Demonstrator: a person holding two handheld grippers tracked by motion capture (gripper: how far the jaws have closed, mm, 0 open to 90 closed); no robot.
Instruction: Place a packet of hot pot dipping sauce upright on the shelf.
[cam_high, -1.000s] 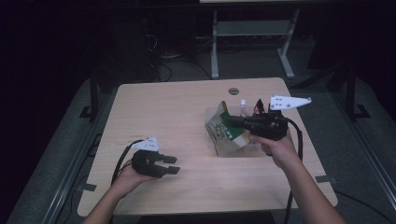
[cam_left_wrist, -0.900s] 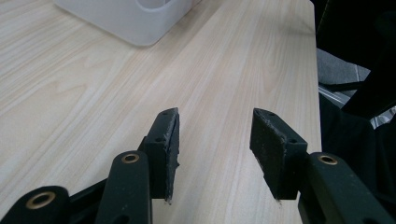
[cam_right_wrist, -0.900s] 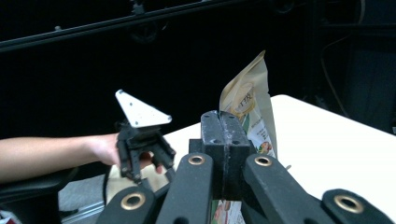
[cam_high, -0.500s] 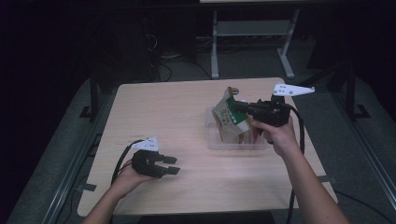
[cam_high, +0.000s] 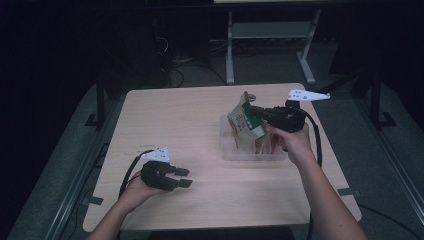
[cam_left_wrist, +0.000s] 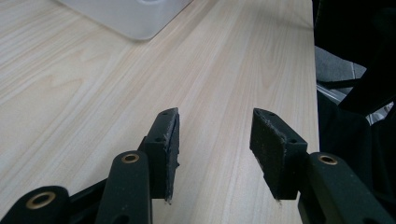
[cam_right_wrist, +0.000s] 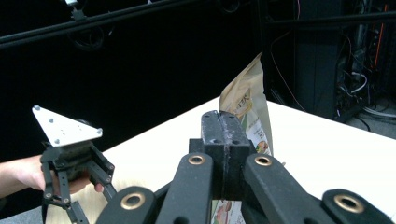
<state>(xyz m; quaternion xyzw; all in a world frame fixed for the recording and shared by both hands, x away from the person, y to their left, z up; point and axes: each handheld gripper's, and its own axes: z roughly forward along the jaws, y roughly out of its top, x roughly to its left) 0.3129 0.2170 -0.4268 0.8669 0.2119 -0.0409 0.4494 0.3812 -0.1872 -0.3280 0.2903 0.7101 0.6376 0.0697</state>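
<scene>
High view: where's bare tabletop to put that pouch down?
Free: the far-left stretch of the light wooden table, and the near edge between the left gripper and the clear plastic bin. Crowded: around the bin, where the right gripper holds the tan-and-green snack pouch.

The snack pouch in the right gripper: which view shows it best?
The high view: the snack pouch hangs whole from the right gripper above the clear bin. The right gripper view shows its edge behind the shut jaws.

The only print sits on the tan and green bag (cam_right_wrist: 246, 116) pinched in the right tongs (cam_right_wrist: 226, 122). Just above the tong tips its label carries a few dark letters and a small picture, too blurred to read.
</scene>
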